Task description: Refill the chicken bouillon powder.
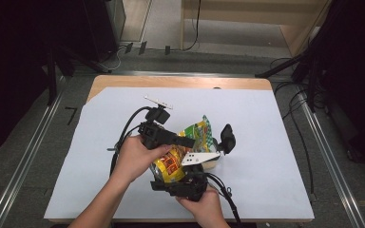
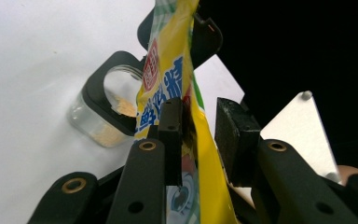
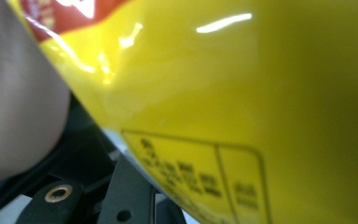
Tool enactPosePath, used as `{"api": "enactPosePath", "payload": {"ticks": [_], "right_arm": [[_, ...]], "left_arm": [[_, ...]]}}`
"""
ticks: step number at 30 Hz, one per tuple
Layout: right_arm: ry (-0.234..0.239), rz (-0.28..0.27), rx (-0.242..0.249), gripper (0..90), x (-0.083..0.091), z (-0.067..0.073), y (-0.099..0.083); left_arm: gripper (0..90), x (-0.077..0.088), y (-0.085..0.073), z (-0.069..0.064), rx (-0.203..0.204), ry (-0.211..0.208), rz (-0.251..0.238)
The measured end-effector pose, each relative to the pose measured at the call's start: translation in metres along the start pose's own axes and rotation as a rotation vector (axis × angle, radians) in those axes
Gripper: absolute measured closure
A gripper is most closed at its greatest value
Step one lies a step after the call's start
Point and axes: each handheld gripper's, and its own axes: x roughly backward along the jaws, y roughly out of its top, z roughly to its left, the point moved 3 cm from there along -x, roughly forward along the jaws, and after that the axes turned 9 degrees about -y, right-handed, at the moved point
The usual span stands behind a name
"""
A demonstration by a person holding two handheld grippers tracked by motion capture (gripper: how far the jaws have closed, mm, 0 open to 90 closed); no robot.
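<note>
a wooden tabletop (image 1: 180, 81) covered by a pale sheet (image 1: 266, 156) is standing on a grey floor, with dark stands and cables lying around it. in the high view, 2 hands are coming in from the bottom edge and meeting near the front middle of the sheet, each carrying a black gripper. the left gripper (image 1: 183, 141) is pointing rightward across the sheet, and the right gripper (image 1: 190, 176) is sitting just below it, with its grey plate lying over the snack bag (image 1: 171, 164). the yellow and green snack bag is hanging between both grippers, above the sheet, its crinkled top end pointing up and away from the person. in the left gripper view, the bag (image 2: 177, 84) is running up between the 2 fingers (image 2: 170, 126); one finger is touching the foil while the other is standing slightly apart from it, so the fingers are spread a little and not pinching. beyond the bag a small clear jar (image 2: 98, 119) with pale powder inside is lying on the sheet. in the right gripper view, the yellow foil (image 3: 242, 102) is pressing close to the camera, and whether those fingers are pinching it i cannot tell.
</note>
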Motion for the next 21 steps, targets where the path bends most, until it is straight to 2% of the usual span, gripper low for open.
{"api": "enactPosePath", "payload": {"ticks": [2, 4, 8, 12, 15, 21], "right_arm": [[0.015, -0.007, -0.011, 69.8, 0.001, 0.0, 0.003], [0.046, -0.011, -0.048, 69.8, 0.003, -0.001, 0.005], [0.084, -0.025, -0.084, 69.8, 0.007, -0.004, 0.008], [0.084, -0.027, -0.096, 69.6, 0.009, -0.006, 0.011], [0.069, -0.014, -0.099, 69.0, 0.008, -0.007, 0.012], [0.067, 0.001, -0.093, 69.7, 0.007, -0.008, 0.012]], "left_arm": [[66.7, 0.003, 0.002, -0.003, 0.0, 0.013, -0.003], [64.2, 0.009, 0.004, -0.006, -0.009, 0.019, -0.02], [63.3, 0.013, 0.007, -0.004, 0.014, -0.015, -0.025], [62.9, 0.011, 0.011, -0.001, 0.032, -0.022, -0.015], [75.6, 0.009, 0.015, -0.001, 0.026, 0.013, 0.003], [78.4, 0.007, 0.017, 0.001, 0.029, 0.008, 0.02]]}}
